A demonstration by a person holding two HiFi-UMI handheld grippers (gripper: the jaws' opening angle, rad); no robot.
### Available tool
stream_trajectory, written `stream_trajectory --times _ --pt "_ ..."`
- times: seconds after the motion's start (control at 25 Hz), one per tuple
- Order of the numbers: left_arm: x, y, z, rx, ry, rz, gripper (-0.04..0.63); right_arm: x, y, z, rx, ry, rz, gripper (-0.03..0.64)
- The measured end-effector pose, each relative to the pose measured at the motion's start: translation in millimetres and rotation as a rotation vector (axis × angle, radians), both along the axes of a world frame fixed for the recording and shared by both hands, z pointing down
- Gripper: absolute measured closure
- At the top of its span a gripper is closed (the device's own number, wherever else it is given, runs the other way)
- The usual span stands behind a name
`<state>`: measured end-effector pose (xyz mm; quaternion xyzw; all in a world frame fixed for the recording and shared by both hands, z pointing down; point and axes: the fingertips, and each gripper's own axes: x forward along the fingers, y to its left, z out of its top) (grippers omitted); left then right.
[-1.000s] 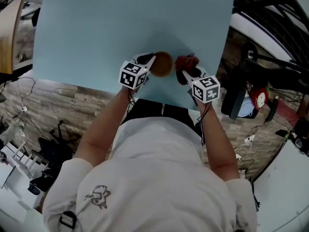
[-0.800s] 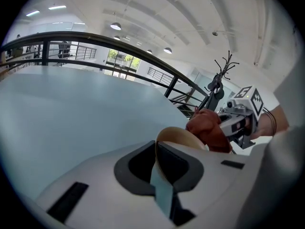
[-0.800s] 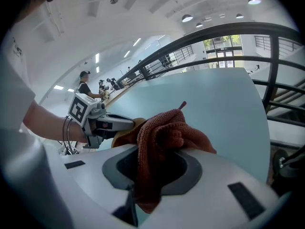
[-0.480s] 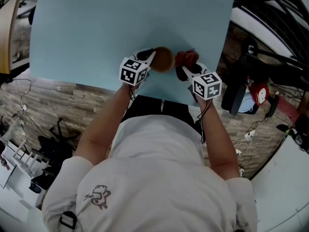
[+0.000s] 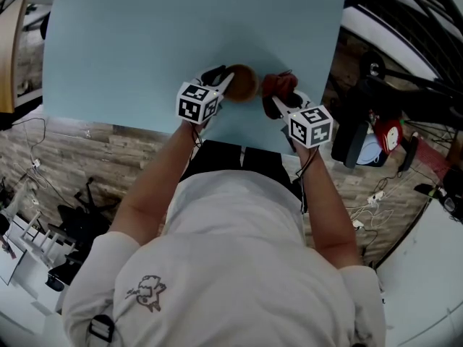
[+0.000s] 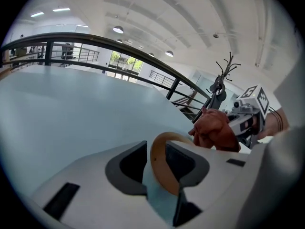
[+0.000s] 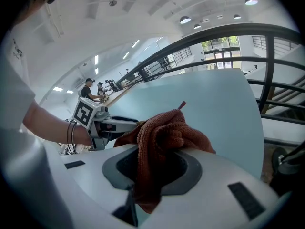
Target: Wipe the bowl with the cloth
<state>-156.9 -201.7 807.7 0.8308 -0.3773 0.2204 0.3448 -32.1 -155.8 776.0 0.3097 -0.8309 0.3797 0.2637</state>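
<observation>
A small tan wooden bowl (image 5: pixel 243 83) is near the front edge of the pale blue table (image 5: pixel 145 42). My left gripper (image 5: pixel 223 79) is at its left side. In the left gripper view the bowl's rim (image 6: pixel 161 175) stands between the jaws, which are opening, with a sliver of table showing beside it. My right gripper (image 5: pixel 275 100) is shut on a rust-red cloth (image 5: pixel 279 85), bunched just right of the bowl. The cloth (image 7: pixel 159 142) spills over the jaws in the right gripper view, and the left gripper (image 7: pixel 110 125) shows beyond it.
The table's front edge runs just under both grippers, with wood-pattern floor and cables below. A black stand and a red-and-white object (image 5: pixel 389 142) are at the right. A dark railing (image 6: pixel 119 46) curves past the table's far side.
Both grippers, the bowl and the cloth have shifted slightly farther onto the table. The bowl now sits lower and shows less of its inside.
</observation>
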Motion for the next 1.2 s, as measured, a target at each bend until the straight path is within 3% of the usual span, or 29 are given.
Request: stream_trajectory --times 0.44,0.84,1.2 --pt "0 -16 -63 0.109 -0.018 -0.006 0.469 13 -25 -51 0.121 -0.024 -0.015 0.517" --pt "27 -11 -198 0.368 -0.062 0.055 0.549 24 -51 -168 0.346 -0.094 -0.055 0.517" --pt "45 8 -286 0.546 -0.011 -0.001 0.581 23 -37 -244 0.501 -0.175 -0.139 0.517"
